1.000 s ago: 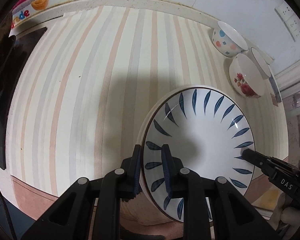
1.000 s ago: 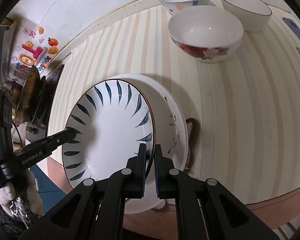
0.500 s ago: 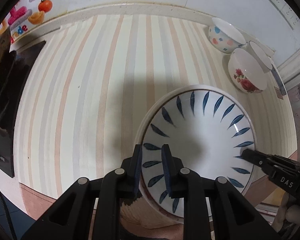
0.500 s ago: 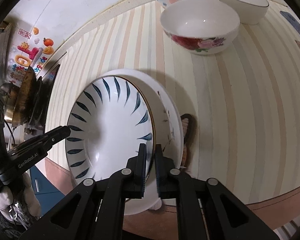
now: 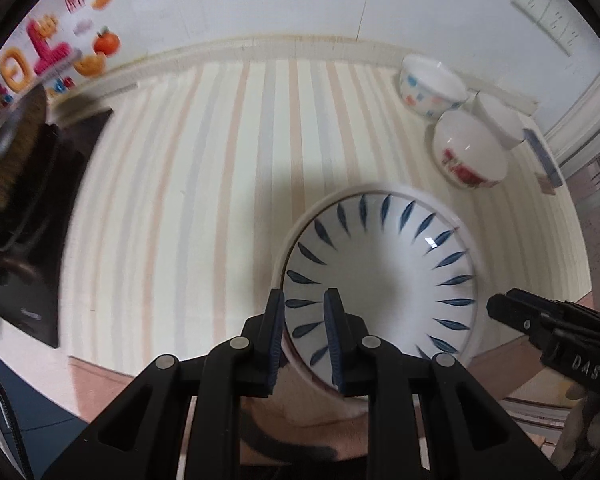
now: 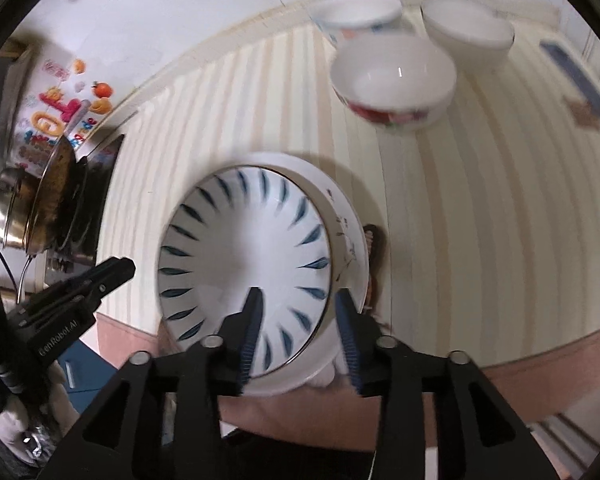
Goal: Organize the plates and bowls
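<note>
A white plate with blue leaf marks (image 5: 384,280) lies on top of a larger white plate (image 5: 380,193) near the front edge of the striped counter. My left gripper (image 5: 303,320) has its jaws a little apart, astride the blue plate's near rim. My right gripper (image 6: 298,320) is open over the blue plate (image 6: 244,264) and the plate under it (image 6: 350,240). The right gripper's tip (image 5: 512,312) shows in the left wrist view, clear of the plates. Three bowls stand at the back: a rose bowl (image 6: 394,80), a dotted bowl (image 6: 358,10) and a plain white bowl (image 6: 468,28).
A black cooktop (image 5: 32,216) with a pan (image 6: 56,192) sits at the counter's left end. A blue flat object (image 6: 576,76) lies at the far right. Colourful stickers (image 5: 48,56) are on the back wall. The counter's front edge (image 6: 540,356) is just below the plates.
My right gripper has opened and let go of the plate rim. My left gripper's jaws have spread slightly. Both grippers have drawn back from the stacked plates, which stay on the counter.
</note>
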`<state>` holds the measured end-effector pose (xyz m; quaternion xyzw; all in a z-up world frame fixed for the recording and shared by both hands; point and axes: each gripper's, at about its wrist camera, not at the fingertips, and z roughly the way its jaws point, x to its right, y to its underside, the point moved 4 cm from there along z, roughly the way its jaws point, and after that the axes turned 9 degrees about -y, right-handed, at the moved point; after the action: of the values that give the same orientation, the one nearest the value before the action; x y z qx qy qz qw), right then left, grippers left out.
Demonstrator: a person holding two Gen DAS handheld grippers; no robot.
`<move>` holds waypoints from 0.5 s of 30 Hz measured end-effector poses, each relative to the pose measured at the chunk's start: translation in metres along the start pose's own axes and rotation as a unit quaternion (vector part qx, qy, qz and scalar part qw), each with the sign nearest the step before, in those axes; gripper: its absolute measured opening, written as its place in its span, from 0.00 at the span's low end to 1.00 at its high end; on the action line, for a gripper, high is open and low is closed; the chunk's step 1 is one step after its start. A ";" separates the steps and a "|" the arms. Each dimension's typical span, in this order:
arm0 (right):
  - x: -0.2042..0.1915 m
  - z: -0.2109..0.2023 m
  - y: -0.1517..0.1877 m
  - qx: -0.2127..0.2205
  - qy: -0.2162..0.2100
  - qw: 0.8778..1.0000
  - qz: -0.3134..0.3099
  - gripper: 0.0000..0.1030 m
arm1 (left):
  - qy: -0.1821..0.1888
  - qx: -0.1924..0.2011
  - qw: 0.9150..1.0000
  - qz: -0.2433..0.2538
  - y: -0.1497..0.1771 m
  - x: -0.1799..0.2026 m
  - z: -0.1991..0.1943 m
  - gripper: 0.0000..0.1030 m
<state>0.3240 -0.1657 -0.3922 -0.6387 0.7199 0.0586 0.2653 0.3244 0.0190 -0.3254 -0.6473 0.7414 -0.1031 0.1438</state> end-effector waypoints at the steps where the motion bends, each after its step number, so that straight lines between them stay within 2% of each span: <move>1: -0.007 -0.009 0.002 0.004 0.003 1.000 -0.006 0.55 | 0.002 0.007 1.000 -0.001 0.000 -0.001 -0.011 0.18; 6: -0.042 -0.058 0.016 0.035 0.012 0.999 -0.023 0.63 | 0.008 0.046 0.999 -0.006 0.007 -0.007 -0.069 0.24; 12: -0.079 -0.108 0.040 0.060 0.015 0.997 -0.039 0.68 | 0.020 0.061 0.998 -0.005 0.023 -0.014 -0.108 0.36; 13: -0.084 -0.115 0.043 0.065 0.021 0.997 -0.044 0.72 | 0.023 0.063 0.998 -0.005 0.027 -0.013 -0.113 0.36; 15: -0.093 -0.125 0.050 0.069 0.027 0.996 -0.052 0.74 | 0.026 0.068 0.997 -0.007 0.034 -0.015 -0.125 0.36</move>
<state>0.2416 -0.1270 -0.2555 -0.6567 0.6949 -0.0222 0.2921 0.2514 0.0339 -0.2186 -0.6381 0.7318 -0.1711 0.1676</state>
